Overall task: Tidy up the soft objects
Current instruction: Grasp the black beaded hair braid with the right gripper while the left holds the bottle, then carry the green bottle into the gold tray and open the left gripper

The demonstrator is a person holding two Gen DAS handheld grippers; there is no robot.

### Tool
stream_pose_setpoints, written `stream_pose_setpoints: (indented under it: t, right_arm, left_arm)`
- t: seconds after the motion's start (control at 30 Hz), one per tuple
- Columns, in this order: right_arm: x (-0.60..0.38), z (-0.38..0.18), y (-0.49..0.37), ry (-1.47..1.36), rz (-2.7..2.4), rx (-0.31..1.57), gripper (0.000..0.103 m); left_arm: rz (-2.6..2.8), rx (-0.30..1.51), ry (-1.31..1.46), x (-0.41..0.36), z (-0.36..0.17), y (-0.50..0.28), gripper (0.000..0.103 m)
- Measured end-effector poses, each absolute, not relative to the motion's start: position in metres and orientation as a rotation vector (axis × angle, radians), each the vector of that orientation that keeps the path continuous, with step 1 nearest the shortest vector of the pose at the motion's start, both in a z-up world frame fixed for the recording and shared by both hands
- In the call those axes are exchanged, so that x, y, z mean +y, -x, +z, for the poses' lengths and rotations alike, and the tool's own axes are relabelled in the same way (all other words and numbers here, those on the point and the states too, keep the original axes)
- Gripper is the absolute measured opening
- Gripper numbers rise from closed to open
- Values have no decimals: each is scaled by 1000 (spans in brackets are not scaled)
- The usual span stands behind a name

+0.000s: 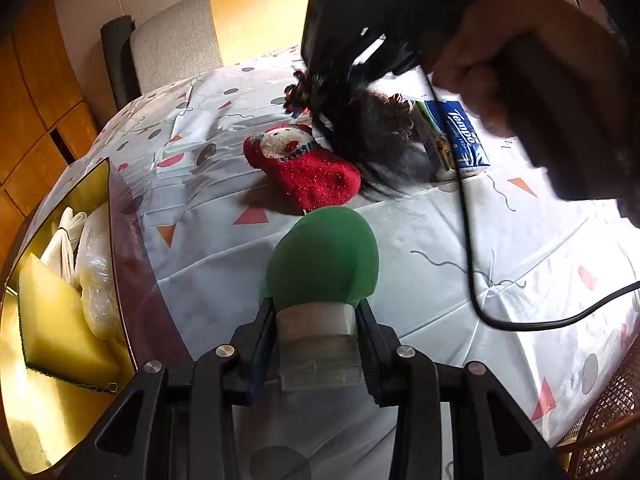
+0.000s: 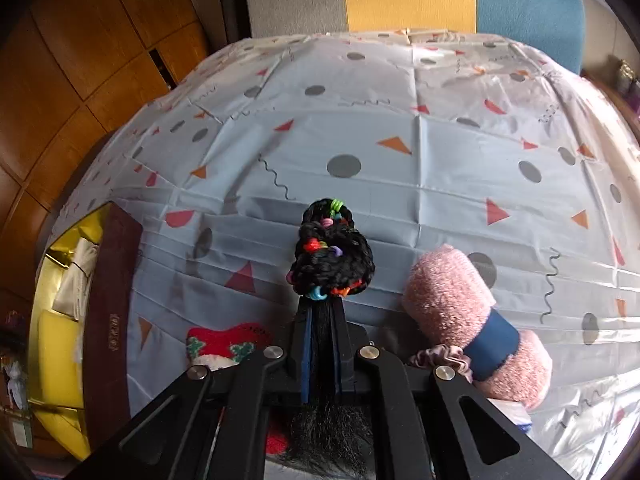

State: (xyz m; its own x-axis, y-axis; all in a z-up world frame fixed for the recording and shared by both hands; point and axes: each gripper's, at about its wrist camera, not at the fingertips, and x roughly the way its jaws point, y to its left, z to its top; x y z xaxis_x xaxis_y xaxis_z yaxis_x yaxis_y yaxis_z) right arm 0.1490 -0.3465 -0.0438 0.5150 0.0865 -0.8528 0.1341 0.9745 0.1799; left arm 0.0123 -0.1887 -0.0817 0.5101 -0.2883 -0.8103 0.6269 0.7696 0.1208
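L gripper clamped on green silicone item above tabletop, near its left edge by gold box. Red sock lies beyond. R gripper clamped on black hairpiece, pink towel roll beside.

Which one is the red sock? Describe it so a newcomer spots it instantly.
On the patterned tablecloth, look just right of the gold-lined box of sponges. The red sock lies there flat: fuzzy red with a white snowman face, unlike the nearby blue tissue pack.
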Motion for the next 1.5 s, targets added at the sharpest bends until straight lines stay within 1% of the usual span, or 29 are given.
stream_pose_setpoints:
  t: [0.13,0.27,0.4,0.6,0.63,0.67,0.7,0.8,0.97,1.13,1.3,1.4,1.5]
  right_arm:
    - [-350,-10,-112,-211,-16,952,8]
    - [-352,-1,-71,-223,18,952,8]
    - [-346,-18,-29,-244,96,1012,8]
    - [-338,-70,3,-259,101,1113,8]
    - [-340,-78,3,-279,93,1118,10]
    - [-344,-84,4,-304,79,1121,17]
    - [-348,-90,5,-333,67,1120,17]
    - [-358,-92,6,-381,73,1090,17]
    - [-356,-92,7,-353,63,1080,16]
    - [-352,-94,4,-338,66,1084,17]
    - [-347,-93,6,-290,65,1075,17]
    - [-340,-93,6,-232,55,1065,17]
    - [-339,-92,6,-214,50,1060,17]
  left_arm:
    - [-571,884,-402,-187,-79,-15,37]
    - [-568,894,-376,-183,-74,-16,36]
    - [-568,883,-346,-176,-63,-14,36]
    - [-567,861,-304,-165,-46,-10,36]
    - [-567,858,-299,-163,-43,-10,36]
    - [-564,854,-295,-161,-41,-9,36]
    - [-561,849,-291,-158,-38,-7,36]
    - [-558,838,-270,-151,-29,-2,37]
    - [-557,821,-208,-133,-6,0,37]
    - [-514,775,-106,-97,30,-6,37]
    - [-393,751,6,-39,56,-33,37]
    - [-275,771,36,-1,54,-61,37]
    - [-190,825,53,31,37,-95,37]
